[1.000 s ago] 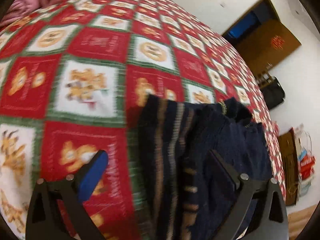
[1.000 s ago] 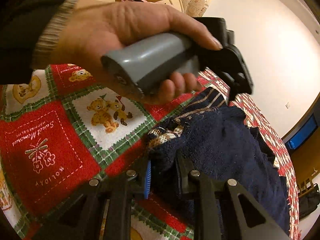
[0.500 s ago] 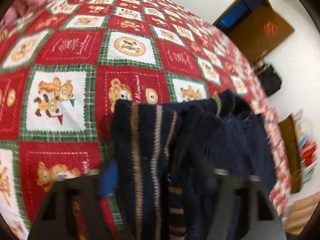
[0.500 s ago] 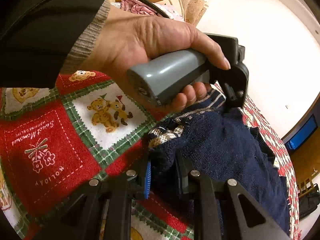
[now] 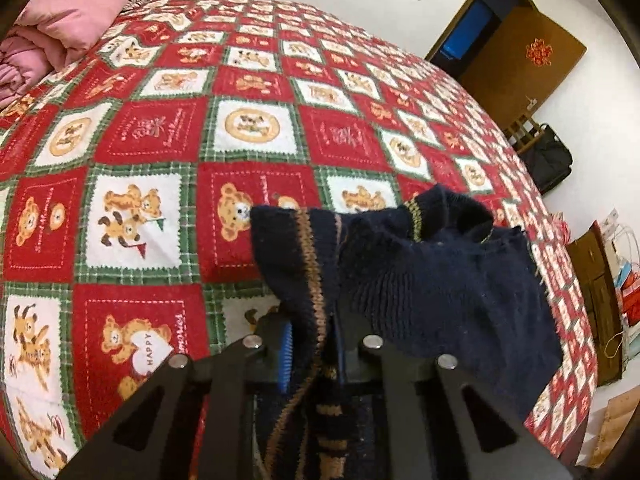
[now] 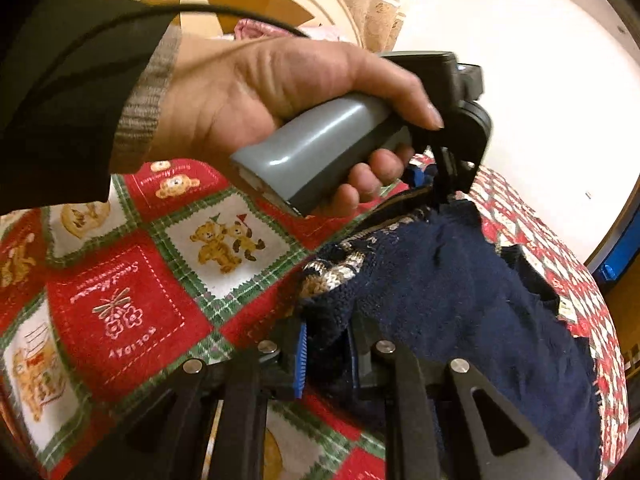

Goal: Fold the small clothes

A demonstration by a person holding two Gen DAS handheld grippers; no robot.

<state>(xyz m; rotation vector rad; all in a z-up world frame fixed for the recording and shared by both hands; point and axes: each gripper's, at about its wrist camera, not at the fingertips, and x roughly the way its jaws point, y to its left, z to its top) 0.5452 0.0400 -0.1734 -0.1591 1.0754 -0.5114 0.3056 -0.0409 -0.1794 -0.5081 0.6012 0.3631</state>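
Left gripper (image 5: 312,344) jaws have just closed on navy sweater (image 5: 440,280); right gripper (image 6: 326,352) jaws grip its striped edge above the bed (image 5: 160,152).

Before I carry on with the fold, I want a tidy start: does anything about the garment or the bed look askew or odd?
Only the navy sweater looks untidy: it lies bunched and crumpled on the bedspread, with both the left gripper and right gripper clamped on its striped edge. Nothing looks torn or spilled.
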